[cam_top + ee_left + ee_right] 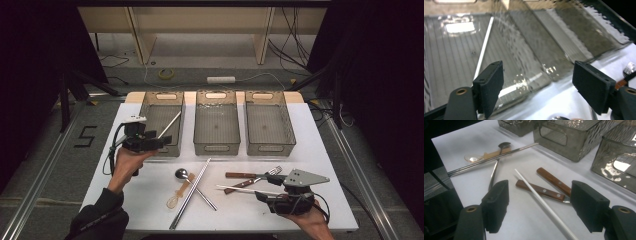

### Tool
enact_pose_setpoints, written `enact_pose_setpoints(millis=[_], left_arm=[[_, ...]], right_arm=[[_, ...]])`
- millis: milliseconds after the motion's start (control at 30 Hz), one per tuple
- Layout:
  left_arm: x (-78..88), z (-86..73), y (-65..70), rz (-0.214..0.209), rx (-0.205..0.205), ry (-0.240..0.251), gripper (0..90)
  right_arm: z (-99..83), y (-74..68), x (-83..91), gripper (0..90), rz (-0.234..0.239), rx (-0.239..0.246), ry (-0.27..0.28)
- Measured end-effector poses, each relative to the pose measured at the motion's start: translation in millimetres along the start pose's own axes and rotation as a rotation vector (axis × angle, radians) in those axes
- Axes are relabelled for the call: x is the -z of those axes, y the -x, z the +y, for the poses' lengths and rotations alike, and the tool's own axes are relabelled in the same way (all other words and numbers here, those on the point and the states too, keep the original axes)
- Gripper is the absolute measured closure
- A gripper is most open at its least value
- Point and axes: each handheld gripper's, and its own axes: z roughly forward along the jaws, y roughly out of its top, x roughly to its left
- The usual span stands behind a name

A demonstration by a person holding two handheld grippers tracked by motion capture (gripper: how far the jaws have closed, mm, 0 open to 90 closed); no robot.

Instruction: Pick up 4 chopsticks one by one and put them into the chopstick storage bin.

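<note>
My left hand-held gripper is wide open and empty above the left bin, where a white chopstick lies. My right hand-held gripper is open over another white chopstick on the tabletop.

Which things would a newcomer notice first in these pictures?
Three grey bins stand in a row at the table's far side; a white chopstick leans in the leftmost one, by the open left gripper. Near the open right gripper, cutlery is scattered: metal chopsticks, a spoon, wooden-handled pieces.
</note>
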Motion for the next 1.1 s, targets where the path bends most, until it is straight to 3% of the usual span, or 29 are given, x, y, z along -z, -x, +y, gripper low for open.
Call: enact_pose_setpoints(millis=[267,400,667,767,800,933,1100], left_arm=[[3.8,-18.0,22.7,-0.054,-0.086,0.008,22.2],[4.1,-24.5,27.9,-0.072,-0.095,0.026,21.5],[13.6,-41.8,34.9,-0.110,-0.134,0.072,17.8],[20.7,-49.1,36.0,-0.186,-0.053,0.087,17.6],[23.4,-51.0,38.3,-0.192,-0.053,0.096,17.6],[29.2,-60.6,43.2,-0.147,-0.136,0.088,17.7],[33.2,-69.8,40.8,-0.144,-0.124,0.079,17.7]], right_arm=[[-0.2,8.2,-1.2,32.7,-0.014,0.005,-0.035],[0.3,12.9,-4.5,33.5,-0.008,0.018,-0.077],[11.1,23.5,-13.8,34.7,0.009,0.130,-0.267],[18.0,23.2,-18.6,37.9,0.009,0.184,-0.361],[20.2,23.6,-20.7,38.8,0.018,0.196,-0.390],[23.3,23.3,-31.3,44.2,0.044,0.232,-0.486],[20.3,25.1,-44.8,49.9,0.049,0.258,-0.561]])
